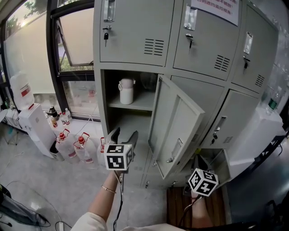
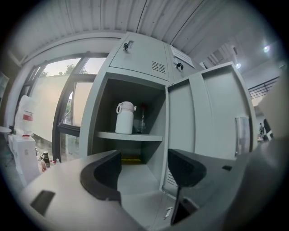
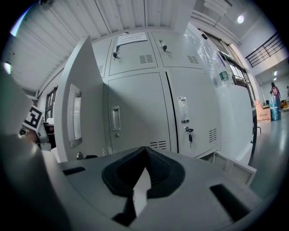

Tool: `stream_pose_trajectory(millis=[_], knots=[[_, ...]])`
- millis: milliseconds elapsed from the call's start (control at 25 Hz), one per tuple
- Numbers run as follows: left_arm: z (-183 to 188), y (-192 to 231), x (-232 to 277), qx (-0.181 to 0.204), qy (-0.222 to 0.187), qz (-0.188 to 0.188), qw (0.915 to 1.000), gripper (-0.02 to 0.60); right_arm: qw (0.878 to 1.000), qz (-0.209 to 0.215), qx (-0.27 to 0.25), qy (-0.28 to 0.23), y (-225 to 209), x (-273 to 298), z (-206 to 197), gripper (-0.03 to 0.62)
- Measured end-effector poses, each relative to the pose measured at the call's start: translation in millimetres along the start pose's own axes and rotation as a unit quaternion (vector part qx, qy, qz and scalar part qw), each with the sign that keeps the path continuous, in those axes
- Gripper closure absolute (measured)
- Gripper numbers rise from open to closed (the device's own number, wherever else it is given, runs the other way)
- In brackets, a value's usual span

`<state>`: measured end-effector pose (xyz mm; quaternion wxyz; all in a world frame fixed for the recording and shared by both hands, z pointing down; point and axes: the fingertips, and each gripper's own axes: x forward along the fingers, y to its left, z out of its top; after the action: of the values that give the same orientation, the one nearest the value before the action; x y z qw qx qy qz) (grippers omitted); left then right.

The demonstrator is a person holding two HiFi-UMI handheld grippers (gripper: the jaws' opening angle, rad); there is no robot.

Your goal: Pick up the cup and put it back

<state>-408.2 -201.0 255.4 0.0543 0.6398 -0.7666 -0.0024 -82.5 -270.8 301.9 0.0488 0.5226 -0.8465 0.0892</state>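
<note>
Standing upright on the shelf (image 1: pixel 141 105) inside the open locker (image 1: pixel 110 103), the white cup (image 1: pixel 126 91) with its lid and small side handle sits towards the left end of that shelf, near the locker's left wall. A clear bottle (image 2: pixel 142 119) stands just beside it, further back in the locker. The locker's grey door (image 1: pixel 177 127) is swung out to the right of the opening, with its handle on the outer edge. The left gripper (image 1: pixel 124 134) hangs in front of the locker's lower compartment, below the shelf and well apart from the cup. Its two dark fingers (image 2: pixel 103 175) are spread wide, and only the locker's interior shows in the gap between them, so it holds nothing. The right gripper (image 3: pixel 145 155) is lower and to the right of the open locker, beyond the door. It faces the closed grey doors of the neighbouring compartments, and its fingers are pressed together with nothing between them. To the left of the locker, several water jugs (image 1: pixel 74 148) with red caps stand on the floor below a window (image 1: pixel 76 43), and a white water dispenser (image 1: pixel 34 122) stands further left. Above the locker, a paper notice (image 1: pixel 215 9) is stuck on an upper door.
</note>
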Motion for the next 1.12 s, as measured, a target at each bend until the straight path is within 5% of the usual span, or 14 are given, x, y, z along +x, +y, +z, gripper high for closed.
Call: stream_pose_trajectory(millis=[1120], knots=[[52.8, 45.2, 90.2, 0.016, -0.012, 0.045, 0.9988, 0.287, 1.000, -0.017, -0.010, 0.001, 5.2, -17.5, 6.0, 0.602]])
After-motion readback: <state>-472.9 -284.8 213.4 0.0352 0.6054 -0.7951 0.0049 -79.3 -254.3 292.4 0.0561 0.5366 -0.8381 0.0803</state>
